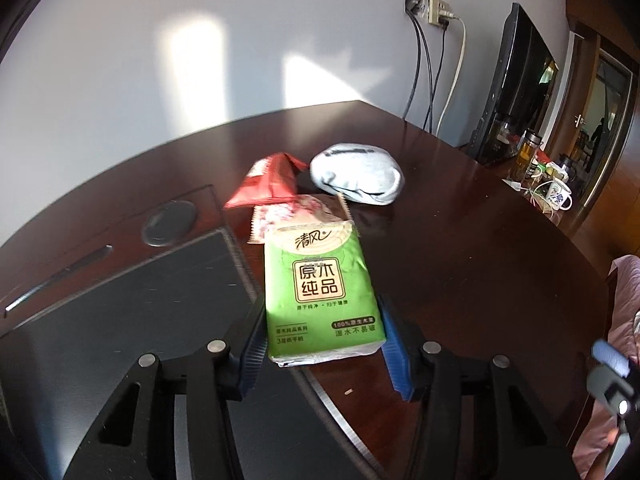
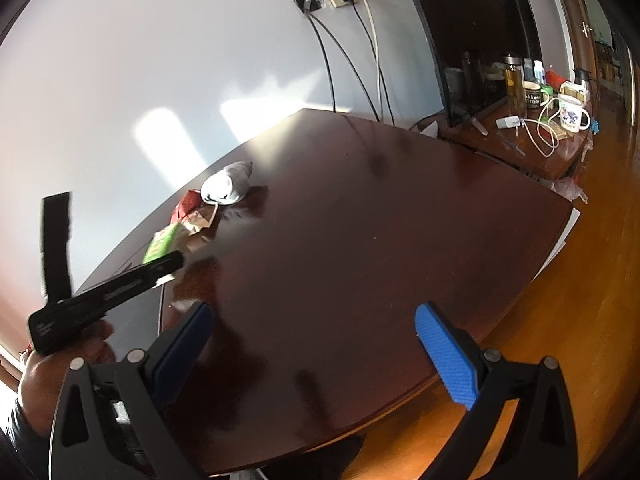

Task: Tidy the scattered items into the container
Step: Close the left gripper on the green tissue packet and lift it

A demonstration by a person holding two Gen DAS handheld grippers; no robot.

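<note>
**Tissue pack clamped in the left claw at the tray's edge**

Dark wooden table (image 1: 460,240) (image 2: 360,220) across both views, glossy, with sun patches on the wall behind. On its left part, seen plainly only from the left wrist, a dark tray (image 1: 140,300) with a bright metal rim. Against the wall to the right, a black screen (image 1: 516,80).

Left gripper (image 1: 320,310) clenched on the green tissue pack (image 1: 320,292), blue pads pressed to both long sides. Pack lying across the tray's right rim, near end over the rim, far end over bare wood. Cannot tell whether it is lifted or resting. Legible on the wrapper: brand 清风 at the top, 原木纯品 in a framed panel, "100%" in a dark oval lower down, and a line beginning with "3" at lower left. From the right wrist none of this can be read, the pack (image 2: 162,246) a blurred green patch half behind the left claw's black body.

Right gripper (image 2: 314,308) released, fingers spread wide over bare table, nothing between them.

Beyond the pack, near the wall: a grey-white sock (image 1: 358,174) (image 2: 226,186), a red snack packet (image 1: 266,184) (image 2: 188,202) just beside it, and a pale patterned sachet (image 1: 296,214) (image 2: 202,218) touching the pack's far end.

On the side cabinet, clearer from the right wrist: a white mug (image 2: 574,114) (image 1: 558,196) with a blue picture, and a dark mug (image 2: 534,96) lettered "MOTOR", its first line unreadable.
</note>
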